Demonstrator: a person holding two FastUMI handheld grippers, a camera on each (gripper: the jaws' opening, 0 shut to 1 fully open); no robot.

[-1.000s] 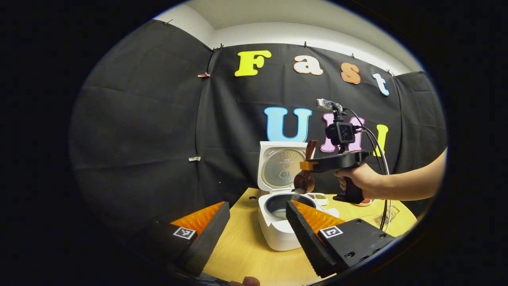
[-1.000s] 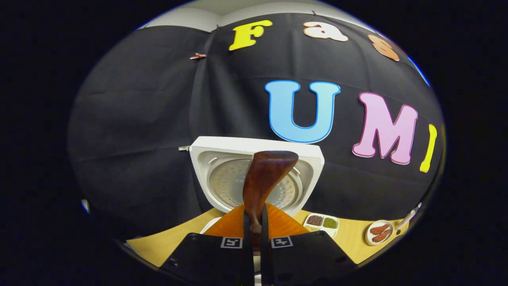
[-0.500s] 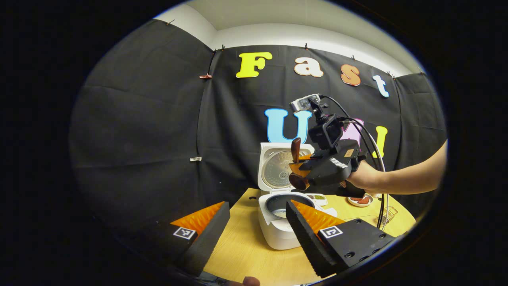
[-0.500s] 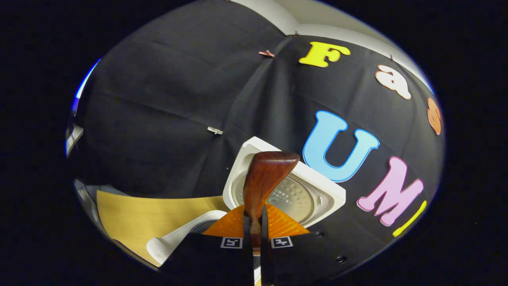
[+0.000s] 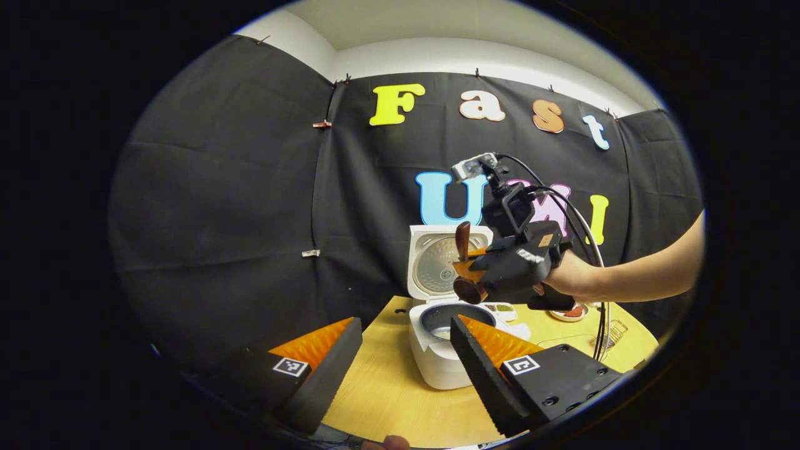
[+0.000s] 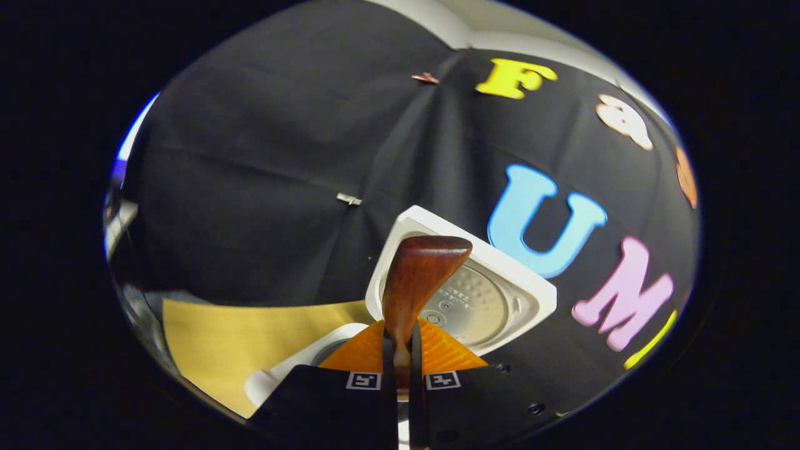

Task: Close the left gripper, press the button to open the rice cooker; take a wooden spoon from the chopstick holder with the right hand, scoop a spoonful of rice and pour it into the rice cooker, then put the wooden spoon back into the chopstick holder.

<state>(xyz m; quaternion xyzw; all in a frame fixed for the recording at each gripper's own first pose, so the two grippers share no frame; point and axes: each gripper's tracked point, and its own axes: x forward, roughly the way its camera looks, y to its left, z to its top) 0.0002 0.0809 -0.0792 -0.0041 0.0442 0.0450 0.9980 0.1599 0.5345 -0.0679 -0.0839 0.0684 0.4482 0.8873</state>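
Note:
The white rice cooker (image 5: 440,359) stands on the wooden table (image 5: 387,400) with its lid (image 5: 437,262) up and some rice in the dark inner pot. My right gripper (image 5: 470,270), held by a hand, hovers rolled over just above the pot, shut on the wooden spoon (image 5: 464,240), whose bowl hangs low. In the right gripper view my right gripper (image 6: 403,340) clamps the wooden spoon (image 6: 419,278), its broad end pointing at the open lid (image 6: 475,303). My left gripper (image 5: 406,350) stays open with nothing in it, in front of the cooker.
Behind the cooker lie a small divided dish (image 5: 502,308) and a round plate (image 5: 567,311). A wire rack (image 5: 615,334) sits at the table's right edge. A forearm (image 5: 650,278) reaches in from the right. A cable loops down from the right gripper.
The right gripper has rolled over and drifted slightly left above the pot; rice that was falling from the spoon a second ago has stopped. The left gripper has barely moved.

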